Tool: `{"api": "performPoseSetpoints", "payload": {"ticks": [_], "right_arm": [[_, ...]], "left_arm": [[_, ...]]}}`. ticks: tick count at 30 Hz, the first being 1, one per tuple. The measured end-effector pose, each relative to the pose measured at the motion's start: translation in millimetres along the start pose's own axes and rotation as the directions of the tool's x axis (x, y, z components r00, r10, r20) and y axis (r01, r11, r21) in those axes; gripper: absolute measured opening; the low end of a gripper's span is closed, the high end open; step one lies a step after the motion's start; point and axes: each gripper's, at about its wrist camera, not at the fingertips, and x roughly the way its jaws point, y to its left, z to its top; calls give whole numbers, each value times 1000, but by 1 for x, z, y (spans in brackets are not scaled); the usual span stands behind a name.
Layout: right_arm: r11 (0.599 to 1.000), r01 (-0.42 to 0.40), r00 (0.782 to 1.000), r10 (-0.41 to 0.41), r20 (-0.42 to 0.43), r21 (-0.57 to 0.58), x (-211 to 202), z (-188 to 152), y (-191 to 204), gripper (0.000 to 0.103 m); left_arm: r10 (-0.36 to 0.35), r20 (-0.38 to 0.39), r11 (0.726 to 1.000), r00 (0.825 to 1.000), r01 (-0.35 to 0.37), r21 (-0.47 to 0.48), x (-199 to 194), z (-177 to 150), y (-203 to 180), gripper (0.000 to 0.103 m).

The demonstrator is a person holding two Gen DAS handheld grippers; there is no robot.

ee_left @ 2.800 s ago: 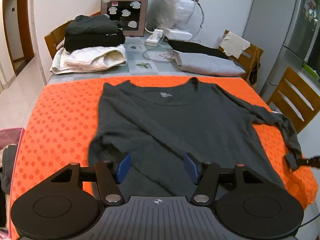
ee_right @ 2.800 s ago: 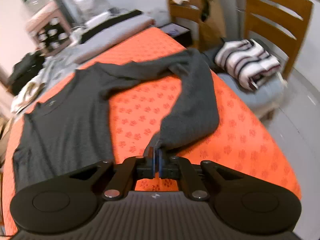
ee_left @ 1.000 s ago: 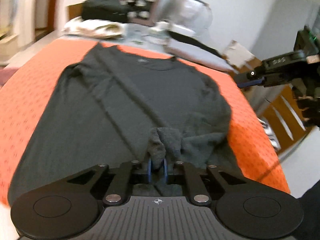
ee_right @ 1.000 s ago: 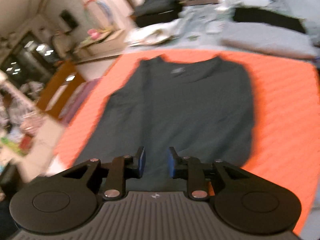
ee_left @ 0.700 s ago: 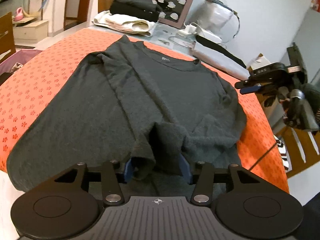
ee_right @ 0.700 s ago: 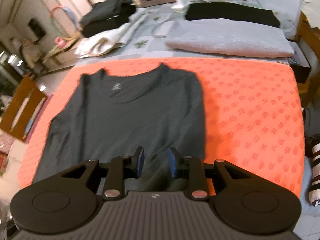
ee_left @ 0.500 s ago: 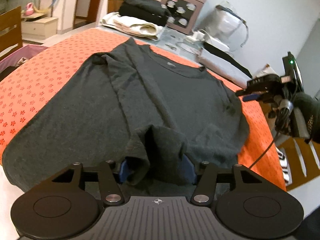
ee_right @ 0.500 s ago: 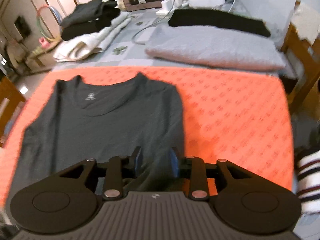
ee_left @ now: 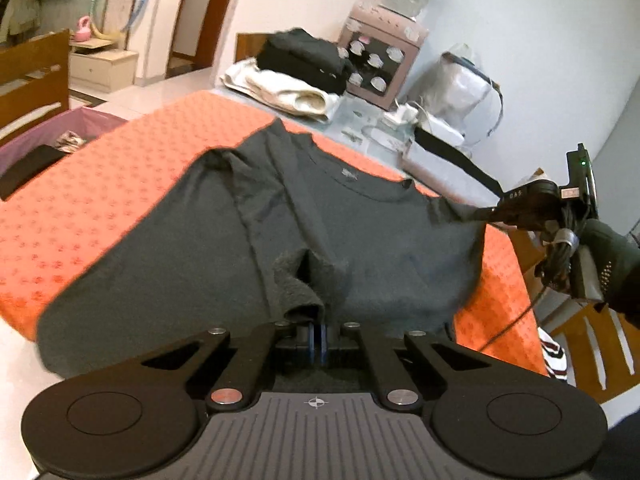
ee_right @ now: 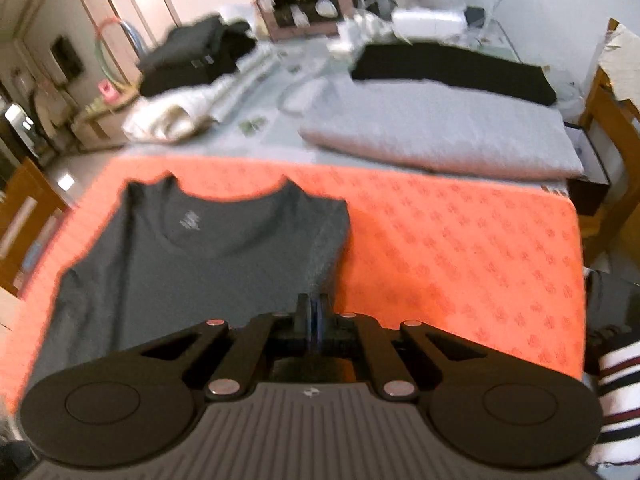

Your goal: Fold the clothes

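Note:
A dark grey long-sleeved shirt (ee_left: 380, 240) lies face up on the orange cloth (ee_left: 100, 200), both sleeves folded in across its body. My left gripper (ee_left: 316, 330) is shut on the fabric at the near hem, where the sleeve cuffs bunch up. My right gripper (ee_right: 314, 316) is shut on the shirt (ee_right: 200, 260) at its right edge below the shoulder. In the left wrist view that right gripper (ee_left: 486, 213) pinches the shoulder corner and lifts it a little off the cloth. A gloved hand holds it.
Behind the orange cloth (ee_right: 460, 248) lie a folded grey garment (ee_right: 440, 136), a folded black one (ee_right: 452, 68) and a black-on-white clothes stack (ee_left: 296, 76). A wooden chair (ee_left: 592, 344) with a striped garment (ee_right: 616, 392) stands right; a purple bin (ee_left: 52, 140) left.
My left jaws stood open around the bunched cuffs and have shut on the fabric, lifting slightly. My right gripper reached the shirt's right shoulder edge and shut on it.

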Motion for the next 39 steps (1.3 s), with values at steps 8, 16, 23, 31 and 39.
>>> {"api": "performPoseSetpoints", "payload": {"ticks": [8,16,23,31,39], "right_arm": [[991,-114,992,110,-67,-66,34,18,45,8],[974,-85,995,72,-69,-208,37,9,60,29],[887,-77,990,13,-142,-456,24,-48,64,34],[767,-2,992,-80,-99,-641,34,-82,86,34],[751,39,995,-91,-45,-660,21,-76,78,6]], "left_arm": [[35,-39,977,999,-43,-208,-22,-1,42,5],[86,-75,885,993,-111,-452,-9,-12,87,5],[80,-86,839,993,-114,-532,2,-9,104,5],[69,-96,828,993,-111,-550,3,5,108,6],[62,-146,821,987,-133,-556,5,14,100,6]]}}
